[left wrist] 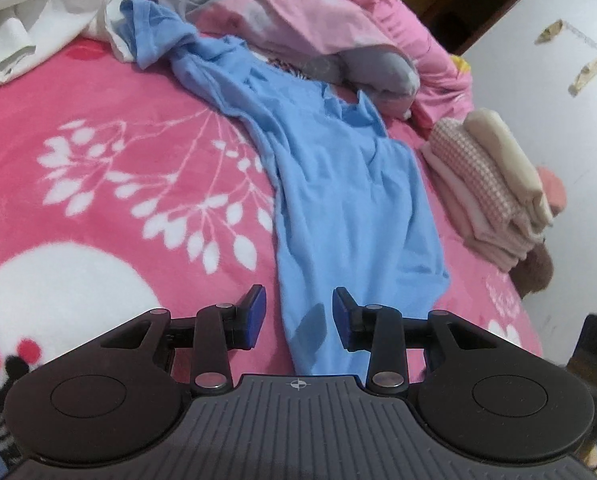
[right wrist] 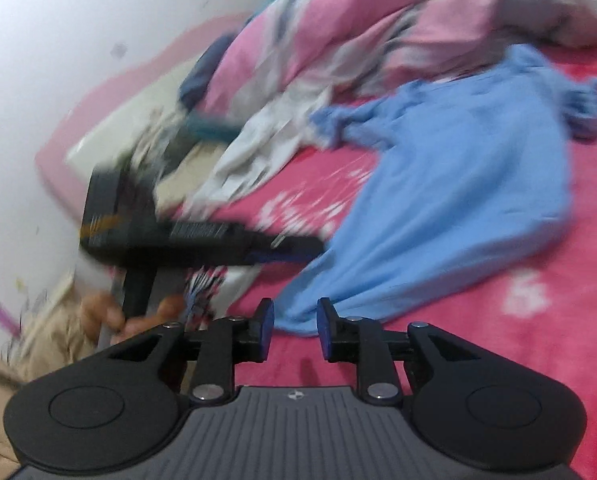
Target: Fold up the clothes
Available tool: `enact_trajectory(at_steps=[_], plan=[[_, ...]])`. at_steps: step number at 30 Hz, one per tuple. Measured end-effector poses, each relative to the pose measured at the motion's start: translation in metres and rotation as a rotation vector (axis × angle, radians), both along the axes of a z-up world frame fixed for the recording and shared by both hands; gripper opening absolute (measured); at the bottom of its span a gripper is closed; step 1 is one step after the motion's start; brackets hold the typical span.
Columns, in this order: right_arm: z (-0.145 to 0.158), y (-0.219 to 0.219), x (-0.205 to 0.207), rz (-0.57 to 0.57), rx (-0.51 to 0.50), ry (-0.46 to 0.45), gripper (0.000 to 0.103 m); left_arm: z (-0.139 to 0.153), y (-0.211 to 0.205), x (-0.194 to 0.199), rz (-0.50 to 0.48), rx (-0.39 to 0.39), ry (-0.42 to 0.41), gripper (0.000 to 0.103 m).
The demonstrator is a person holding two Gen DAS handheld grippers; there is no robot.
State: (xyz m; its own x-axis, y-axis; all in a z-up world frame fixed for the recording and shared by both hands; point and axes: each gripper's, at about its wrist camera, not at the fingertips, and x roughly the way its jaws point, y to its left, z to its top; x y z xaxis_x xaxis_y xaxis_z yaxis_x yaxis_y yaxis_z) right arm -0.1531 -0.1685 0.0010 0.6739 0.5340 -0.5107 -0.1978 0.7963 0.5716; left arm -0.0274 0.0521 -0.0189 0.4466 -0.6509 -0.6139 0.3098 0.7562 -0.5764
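A light blue garment lies crumpled lengthwise on the pink flowered blanket, running from the upper left down to the bottom centre. My left gripper is open just above the blanket, and the garment's near hem lies between its blue pads. The right wrist view is blurred by motion. There the same blue garment spreads to the right. My right gripper is open with a corner of the cloth at its fingertips. The left gripper shows there too, held by a hand.
A white garment is heaped at the back left, against a bunched pink and grey quilt. A folded stack of pink and cream clothes sits at the bed's right edge. A white wall and a cream pillow border the far side.
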Motion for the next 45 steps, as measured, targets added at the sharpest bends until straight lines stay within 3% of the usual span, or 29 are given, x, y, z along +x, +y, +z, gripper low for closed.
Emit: enact_trajectory(at_steps=[5,7,9,11,15,19,22,26,28,32,36,45], plan=[[-0.007,-0.048,0.004,-0.233,0.076,0.024,0.026,-0.003,-0.004,-0.006,0.024,0.041,-0.019,0.034],[-0.011,-0.067,0.007,-0.337,0.101,0.032,0.026,-0.003,-0.006,-0.009,0.045,0.069,-0.032,0.025],[-0.018,-0.08,0.009,-0.417,0.114,0.025,0.026,-0.002,-0.008,-0.013,0.066,0.094,-0.044,0.009],[-0.027,-0.092,0.008,-0.47,0.157,0.026,0.026,0.0,-0.006,-0.015,0.09,0.085,-0.045,0.003],[-0.043,-0.107,0.004,-0.527,0.23,0.036,0.026,0.013,0.014,-0.018,0.168,0.036,-0.063,0.002],[-0.053,-0.114,0.002,-0.55,0.278,0.05,0.027,0.039,0.057,-0.016,0.301,0.029,-0.124,0.002],[-0.055,-0.114,0.004,-0.553,0.289,0.044,0.027,0.047,0.089,-0.008,0.421,0.071,-0.155,0.002],[-0.054,-0.113,0.005,-0.557,0.283,0.05,0.027,0.019,0.115,0.016,0.523,0.096,-0.052,0.002],[-0.053,-0.113,0.005,-0.562,0.275,0.056,0.027,0.003,0.114,0.026,0.529,0.099,0.004,0.002],[-0.048,-0.115,0.009,-0.573,0.257,0.067,0.028,0.0,0.097,0.029,0.51,0.173,-0.038,0.002],[-0.044,-0.118,0.026,-0.57,0.238,0.099,0.04,-0.007,0.097,0.036,0.511,0.16,-0.039,0.003],[-0.037,-0.101,0.078,-0.483,0.132,0.137,0.044,-0.013,0.097,0.033,0.526,0.144,-0.084,0.005]])
